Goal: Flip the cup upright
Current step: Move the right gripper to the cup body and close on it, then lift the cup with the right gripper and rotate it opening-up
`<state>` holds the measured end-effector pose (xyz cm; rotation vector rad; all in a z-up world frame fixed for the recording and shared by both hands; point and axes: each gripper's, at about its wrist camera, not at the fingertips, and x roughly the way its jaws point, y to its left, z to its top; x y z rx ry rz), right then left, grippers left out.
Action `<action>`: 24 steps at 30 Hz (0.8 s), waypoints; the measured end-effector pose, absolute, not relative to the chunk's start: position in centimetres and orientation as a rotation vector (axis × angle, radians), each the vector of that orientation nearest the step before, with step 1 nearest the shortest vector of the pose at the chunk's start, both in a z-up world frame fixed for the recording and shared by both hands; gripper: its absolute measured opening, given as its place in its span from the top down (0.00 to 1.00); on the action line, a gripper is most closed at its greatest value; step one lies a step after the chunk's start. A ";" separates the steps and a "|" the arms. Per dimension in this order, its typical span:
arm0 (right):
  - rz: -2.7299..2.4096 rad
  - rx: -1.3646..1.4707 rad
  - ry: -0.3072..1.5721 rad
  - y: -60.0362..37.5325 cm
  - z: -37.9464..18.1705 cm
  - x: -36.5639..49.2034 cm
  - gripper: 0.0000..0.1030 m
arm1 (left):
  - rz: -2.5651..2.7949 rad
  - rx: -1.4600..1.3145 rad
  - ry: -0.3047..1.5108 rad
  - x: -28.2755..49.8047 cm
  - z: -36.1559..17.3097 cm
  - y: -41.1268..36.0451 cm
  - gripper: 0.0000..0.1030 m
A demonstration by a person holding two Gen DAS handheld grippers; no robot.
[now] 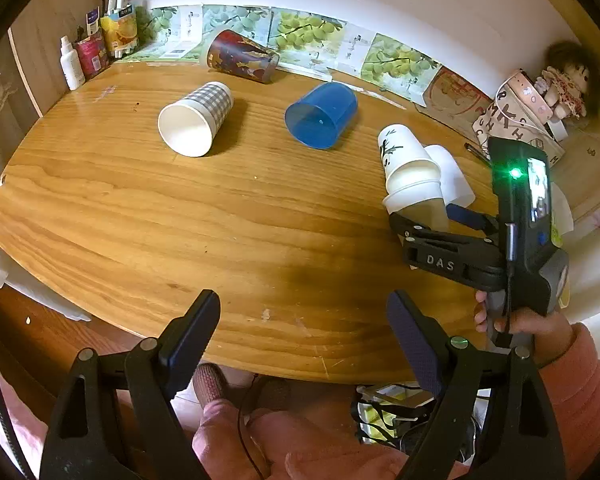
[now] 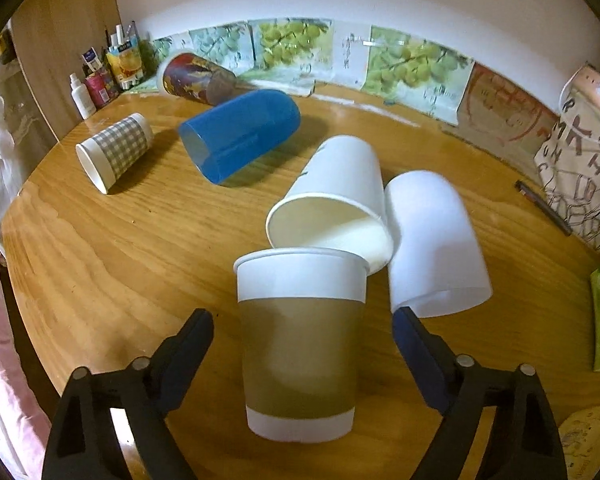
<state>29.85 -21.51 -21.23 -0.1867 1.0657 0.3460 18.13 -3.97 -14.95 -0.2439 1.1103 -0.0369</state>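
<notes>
Nearest the right wrist camera: brown-banded paper cup [image 2: 300, 344] stands upright on the desk [image 2: 112, 264], mouth up, between the two fingers of the right tool [image 2: 303, 336].
Right tool state: spread wide, a clear gap on each side of the cup, neither finger touching it.
Right tool from the left wrist view: right tool [image 1: 428, 216] sits at the brown-banded paper cup [image 1: 424, 208], gripped by the person's right hand [image 1: 512, 320] in a pink sleeve.
Left tool: left tool [image 1: 304, 324] hovers over the near edge of the desk [image 1: 140, 216], spread wide, with nothing between its fingers.
Just behind the upright cup: white paper cup [image 2: 336, 204] lies on its side, mouth toward the camera, its rim touching or nearly touching the upright cup's rim.
Beside that, to the right: plain white cup [image 2: 432, 240] lies on its side, against the white paper cup.
Mid desk: blue plastic cup [image 2: 240, 136] on its side, apart from the others.
Left of it: checked paper cup [image 2: 116, 152] on its side, mouth toward the desk's near-left edge.
Far edge: dark patterned cup [image 2: 198, 78] on its side by the wall.
Far left corner: small bottles and cartons [image 2: 100, 80] standing together.
Right edge: black pen [image 2: 544, 208] lying beside a printed cloth bag [image 2: 580, 168].
</notes>
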 end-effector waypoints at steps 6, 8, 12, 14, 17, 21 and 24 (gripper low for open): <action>0.346 -0.190 1.094 -21.0 -21.9 30.5 0.25 | -0.036 -0.242 1.119 17.8 -15.1 -3.6 0.15; 0.343 -0.185 1.101 -21.0 -22.0 30.7 0.31 | -0.035 -0.244 1.126 17.6 -15.3 -3.5 0.15; 0.318 -0.189 1.093 -20.9 -21.9 30.7 0.36 | -0.030 -0.253 1.127 17.1 -15.3 -2.9 0.15; 0.308 -0.173 1.087 -21.0 -21.7 30.5 0.37 | -0.029 -0.257 1.122 16.9 -15.3 -2.7 0.15; 0.306 -0.156 1.061 -20.7 -21.1 30.0 0.39 | -0.030 -0.261 1.116 16.5 -15.2 -2.2 0.15; 0.311 -0.124 1.027 -19.9 -20.4 29.2 0.39 | -0.035 -0.266 1.109 15.8 -15.0 -1.6 0.15; 0.319 -0.097 0.973 -19.0 -19.6 28.0 0.39 | -0.035 -0.272 1.094 15.2 -14.7 -0.7 0.15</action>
